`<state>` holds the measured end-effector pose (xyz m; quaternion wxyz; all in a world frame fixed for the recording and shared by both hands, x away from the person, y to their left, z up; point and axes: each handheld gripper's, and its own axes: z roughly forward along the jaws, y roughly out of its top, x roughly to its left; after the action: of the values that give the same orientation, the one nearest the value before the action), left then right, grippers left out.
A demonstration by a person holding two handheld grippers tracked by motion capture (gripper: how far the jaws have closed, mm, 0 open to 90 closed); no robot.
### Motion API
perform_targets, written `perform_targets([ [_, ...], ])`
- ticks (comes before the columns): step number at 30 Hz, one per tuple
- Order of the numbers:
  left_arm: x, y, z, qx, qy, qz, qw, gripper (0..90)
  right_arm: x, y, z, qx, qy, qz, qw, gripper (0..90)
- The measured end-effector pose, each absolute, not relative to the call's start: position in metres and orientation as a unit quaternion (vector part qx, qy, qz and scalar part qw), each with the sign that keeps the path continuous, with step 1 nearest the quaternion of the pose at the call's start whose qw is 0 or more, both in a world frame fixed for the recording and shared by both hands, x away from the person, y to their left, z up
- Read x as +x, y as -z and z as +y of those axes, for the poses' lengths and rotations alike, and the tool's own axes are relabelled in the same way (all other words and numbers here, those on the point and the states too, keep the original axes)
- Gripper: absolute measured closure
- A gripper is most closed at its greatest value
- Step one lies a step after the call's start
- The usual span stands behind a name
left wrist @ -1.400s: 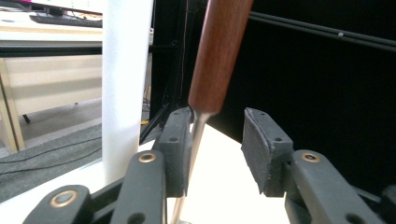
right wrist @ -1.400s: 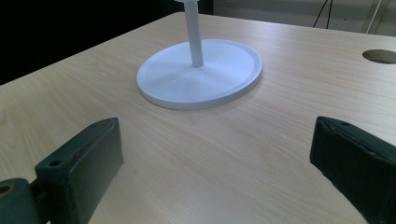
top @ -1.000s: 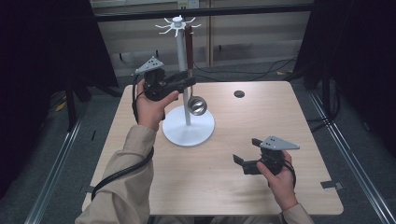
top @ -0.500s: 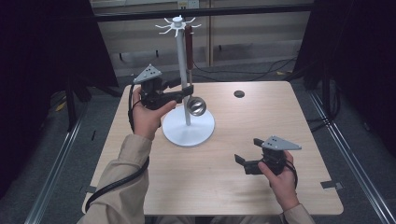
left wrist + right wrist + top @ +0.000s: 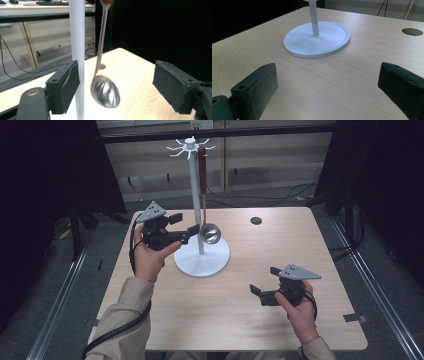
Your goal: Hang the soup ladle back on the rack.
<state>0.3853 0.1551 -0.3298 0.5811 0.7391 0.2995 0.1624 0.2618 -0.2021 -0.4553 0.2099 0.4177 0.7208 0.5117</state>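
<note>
The right hand-held gripper [image 5: 264,292] sits low over the bench [image 5: 240,320], jaws spread and empty. Farther off, the left hand-held gripper [image 5: 187,227] (jaws just opening, nothing pinched) faces the ladle [image 5: 210,234], which hangs from the stand [image 5: 195,185].

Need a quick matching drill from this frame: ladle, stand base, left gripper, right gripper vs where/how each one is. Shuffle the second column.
Things:
1. ladle
2. stand base
3. left gripper
4. right gripper

States:
A. held low over the table's near right part, jaws open on nothing
B. white disc flat on the table
C. hanging from the rack's top hook
D. jaws just opened, level with the ladle's bowl, beside the pole

Pairs: 1-C, 2-B, 3-D, 4-A
</note>
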Motion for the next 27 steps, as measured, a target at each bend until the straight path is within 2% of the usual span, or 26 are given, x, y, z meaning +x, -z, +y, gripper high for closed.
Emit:
perform_targets([
  [27, 0.364, 0.388, 0.170, 0.749, -0.166, 0.307, 0.564, 16.8, 0.260, 0.458, -0.207, 0.419, -0.508, 0.722, 0.210, 2.3],
])
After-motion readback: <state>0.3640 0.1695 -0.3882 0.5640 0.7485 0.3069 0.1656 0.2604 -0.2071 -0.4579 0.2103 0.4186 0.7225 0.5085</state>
